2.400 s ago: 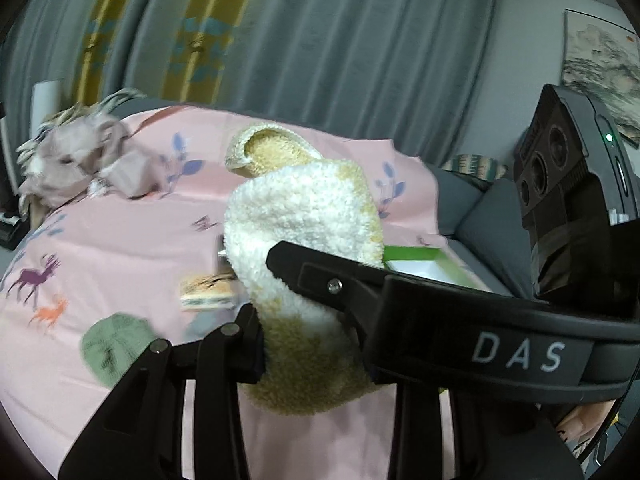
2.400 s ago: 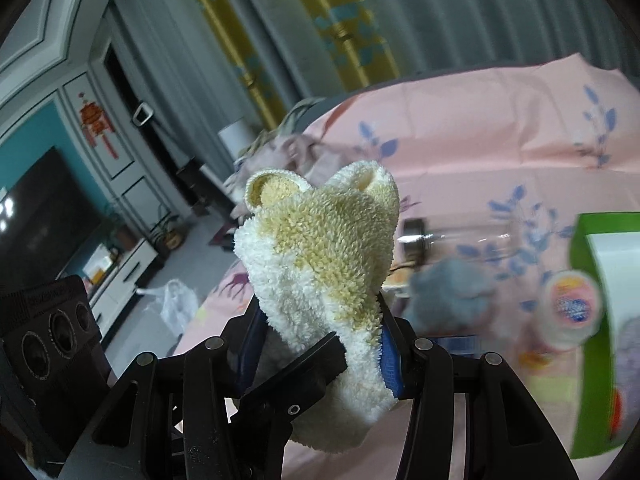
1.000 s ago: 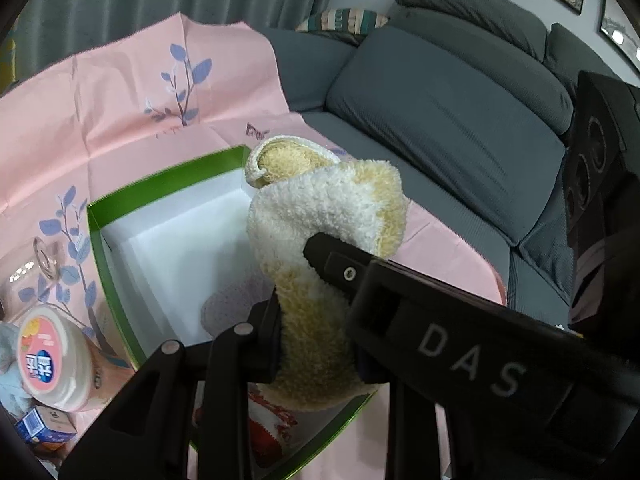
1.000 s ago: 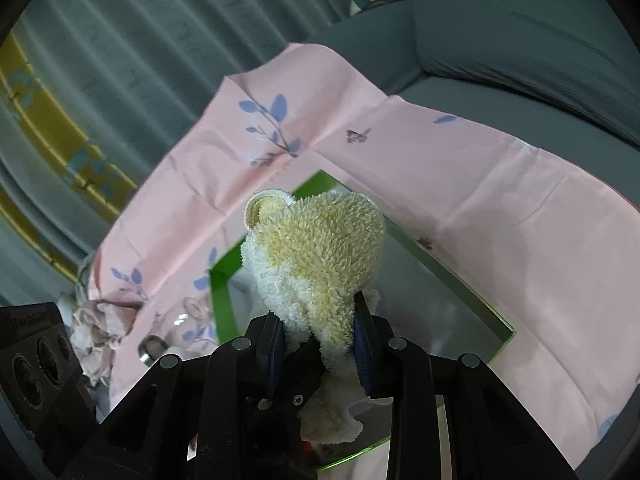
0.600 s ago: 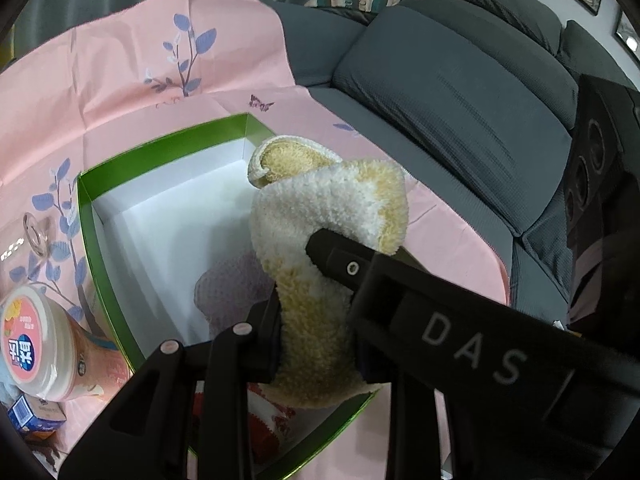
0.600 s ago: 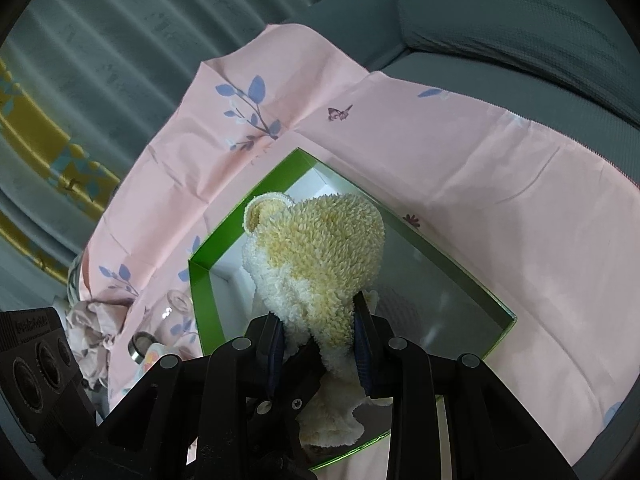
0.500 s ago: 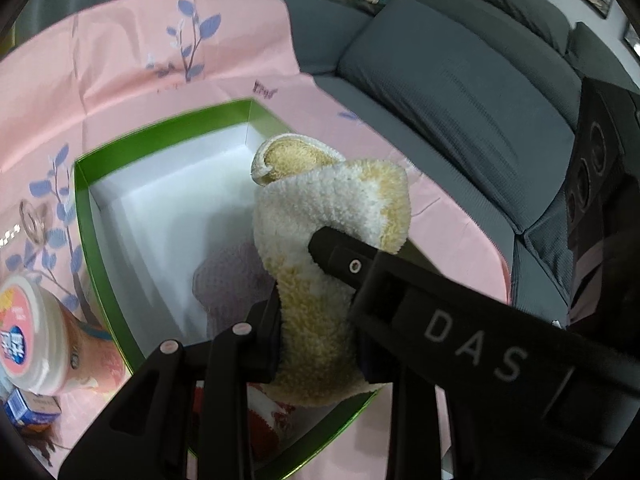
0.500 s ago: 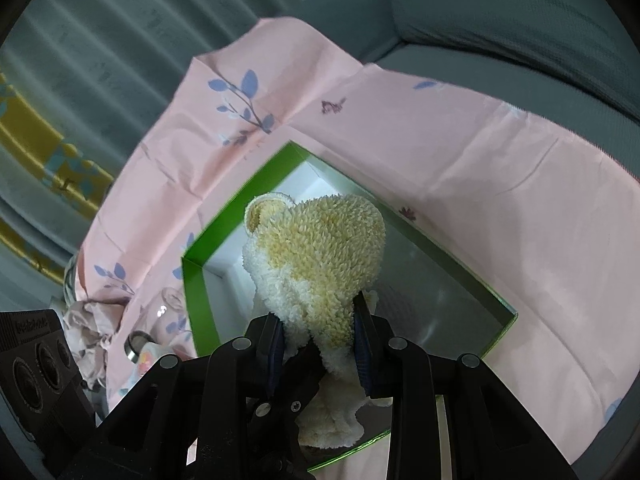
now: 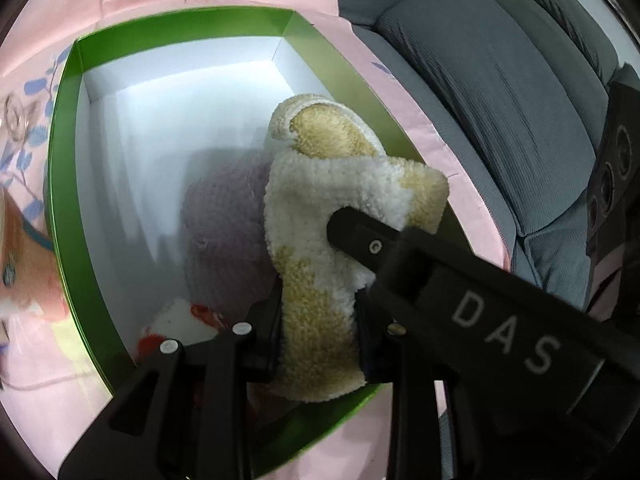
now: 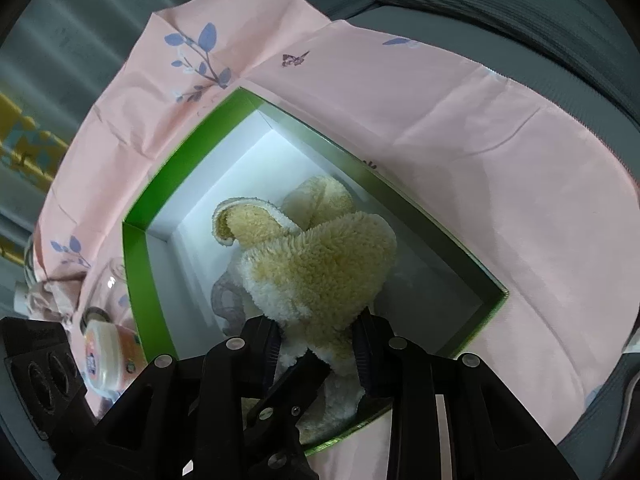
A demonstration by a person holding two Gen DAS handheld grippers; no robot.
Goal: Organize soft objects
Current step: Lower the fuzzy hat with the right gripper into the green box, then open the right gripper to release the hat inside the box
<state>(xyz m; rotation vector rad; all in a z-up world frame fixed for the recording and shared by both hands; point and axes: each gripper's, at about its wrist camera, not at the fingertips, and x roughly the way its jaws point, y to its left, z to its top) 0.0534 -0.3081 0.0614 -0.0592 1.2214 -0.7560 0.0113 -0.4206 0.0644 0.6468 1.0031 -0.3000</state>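
Note:
A fluffy cream-and-yellow sock [image 9: 320, 208] is folded over and held from both sides. My left gripper [image 9: 320, 332] is shut on its lower end. My right gripper [image 10: 316, 340] is shut on the same sock [image 10: 320, 256], and one of its fingers [image 9: 360, 236] crosses the left wrist view from the right. The sock hangs inside the green box [image 9: 60, 160] with white inner walls, over its near right part. Beneath it in the box lie a purple fluffy piece [image 9: 224, 224] and a red-and-white soft item [image 9: 180, 324], both partly hidden.
The green box [image 10: 138, 256] rests on a pink printed cloth [image 10: 440, 120]. A grey sofa [image 9: 500, 80] runs along the right. A round tub with a pink-and-white lid [image 10: 102, 352] and a glass jar [image 9: 16, 114] stand left of the box.
Both grippers have sunk with the sock, from above the box down between its walls. The box now fills more of both views, and the left wrist has rolled a little.

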